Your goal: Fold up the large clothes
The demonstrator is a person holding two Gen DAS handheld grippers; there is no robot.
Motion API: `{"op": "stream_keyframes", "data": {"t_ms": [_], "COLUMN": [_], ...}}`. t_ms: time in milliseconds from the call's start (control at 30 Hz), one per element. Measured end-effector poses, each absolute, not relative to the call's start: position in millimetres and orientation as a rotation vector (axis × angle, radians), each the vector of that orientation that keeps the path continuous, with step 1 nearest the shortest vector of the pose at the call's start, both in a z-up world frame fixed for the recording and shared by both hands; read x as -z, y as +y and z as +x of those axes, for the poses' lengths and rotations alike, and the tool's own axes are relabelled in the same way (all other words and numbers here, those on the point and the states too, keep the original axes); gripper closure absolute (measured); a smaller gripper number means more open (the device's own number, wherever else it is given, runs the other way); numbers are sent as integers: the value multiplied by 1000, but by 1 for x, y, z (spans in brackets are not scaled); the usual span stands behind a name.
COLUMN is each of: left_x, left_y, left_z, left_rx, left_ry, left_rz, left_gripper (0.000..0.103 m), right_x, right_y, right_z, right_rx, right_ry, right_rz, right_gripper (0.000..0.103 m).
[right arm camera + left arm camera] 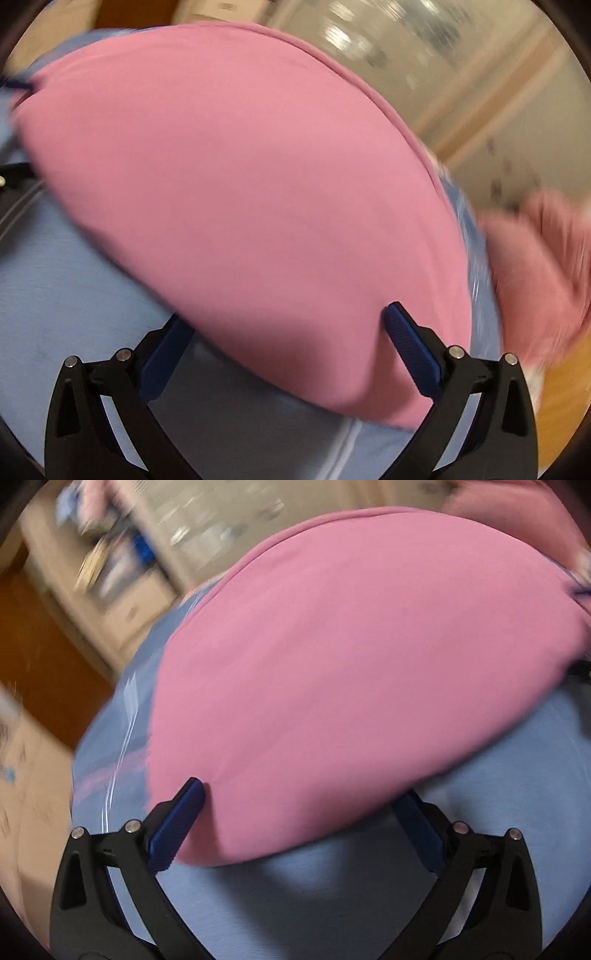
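The smooth pink fabric garment (332, 672) (240, 192) lies flat as a folded, rounded panel on the light blue surface. A seamed edge runs along its far side. Motion blur obscures finer detail.

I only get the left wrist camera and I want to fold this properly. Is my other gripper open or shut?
Observer: The right gripper is open, its fingers spread wide at the near edge of the pink garment.
Operator: Is it pinching the cloth?
Observer: No. One blue finger shows in front of the pink fabric, and the other is partly hidden behind its edge.
Operator: What's underneath over there?
Observer: The light blue cover, with a pale stripe running toward the camera just below the garment's edge.
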State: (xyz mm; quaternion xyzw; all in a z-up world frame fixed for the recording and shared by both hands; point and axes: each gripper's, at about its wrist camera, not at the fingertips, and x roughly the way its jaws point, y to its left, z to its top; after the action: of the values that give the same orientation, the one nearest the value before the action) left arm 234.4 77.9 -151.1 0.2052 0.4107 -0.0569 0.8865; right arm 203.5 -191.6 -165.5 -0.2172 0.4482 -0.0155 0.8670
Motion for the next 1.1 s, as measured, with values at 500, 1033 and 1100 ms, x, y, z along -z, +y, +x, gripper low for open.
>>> {"op": "stream_keyframes", "data": {"t_ms": [500, 1033, 1100], "left_x": [109, 27, 25], "left_y": [195, 28, 9], "left_z": [195, 37, 21], "left_rx": [-557, 49, 78], "left_ry": [672, 612, 618], "left_rz": [329, -50, -14], "left_gripper": [2, 2, 2], "right_x": [159, 52, 51], "right_y": [-377, -173, -167], "right_z": [77, 18, 11], "right_rx": [466, 187, 196], "right_ry": [835, 533, 530], "right_rz": [124, 33, 25], "right_gripper": [1, 1, 1]}}
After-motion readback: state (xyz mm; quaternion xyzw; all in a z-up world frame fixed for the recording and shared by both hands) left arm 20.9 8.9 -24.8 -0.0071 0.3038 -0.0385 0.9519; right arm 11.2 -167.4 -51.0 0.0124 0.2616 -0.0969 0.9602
